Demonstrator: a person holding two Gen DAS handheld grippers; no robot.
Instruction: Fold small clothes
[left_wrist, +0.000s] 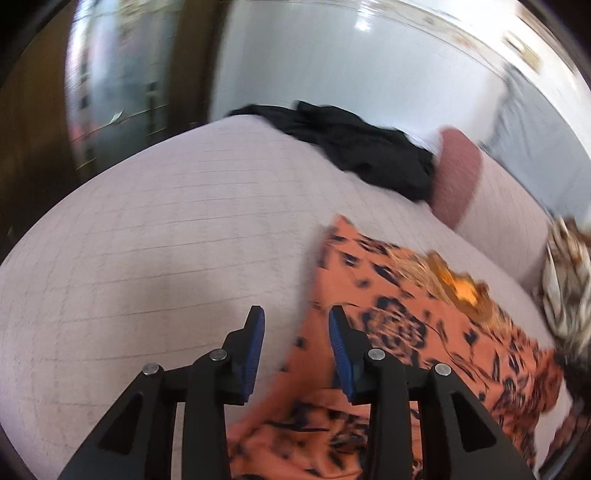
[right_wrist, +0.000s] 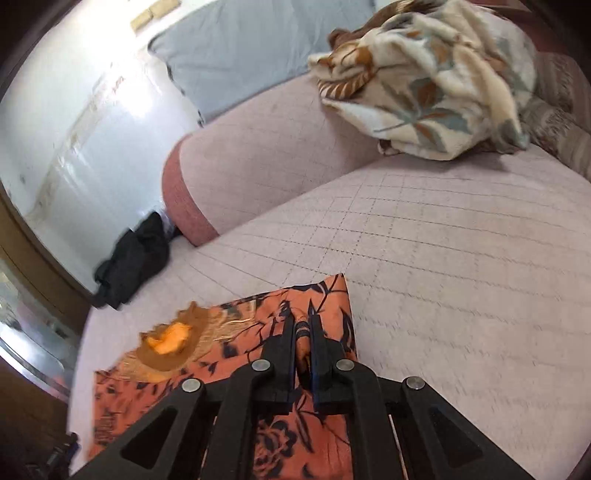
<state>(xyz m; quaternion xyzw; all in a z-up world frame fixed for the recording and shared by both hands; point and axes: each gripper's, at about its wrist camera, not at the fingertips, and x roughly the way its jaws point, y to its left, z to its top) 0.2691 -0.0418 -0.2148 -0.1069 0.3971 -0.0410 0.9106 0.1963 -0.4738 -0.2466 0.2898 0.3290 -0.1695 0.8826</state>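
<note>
An orange garment with a dark floral print (left_wrist: 413, 332) lies spread on the pink quilted bed cover (left_wrist: 166, 240), its gold-trimmed neckline facing up. My left gripper (left_wrist: 295, 317) is open and empty, hovering over the garment's left edge. In the right wrist view the same garment (right_wrist: 229, 354) lies under my right gripper (right_wrist: 301, 325), which is shut on a fold of the orange fabric near its far right corner.
A black garment (left_wrist: 354, 147) lies crumpled at the far edge of the bed, also in the right wrist view (right_wrist: 136, 254). A pink bolster (right_wrist: 229, 173) and a leaf-print blanket (right_wrist: 436, 74) sit at the bed's head. A white wall and a wooden door frame lie beyond.
</note>
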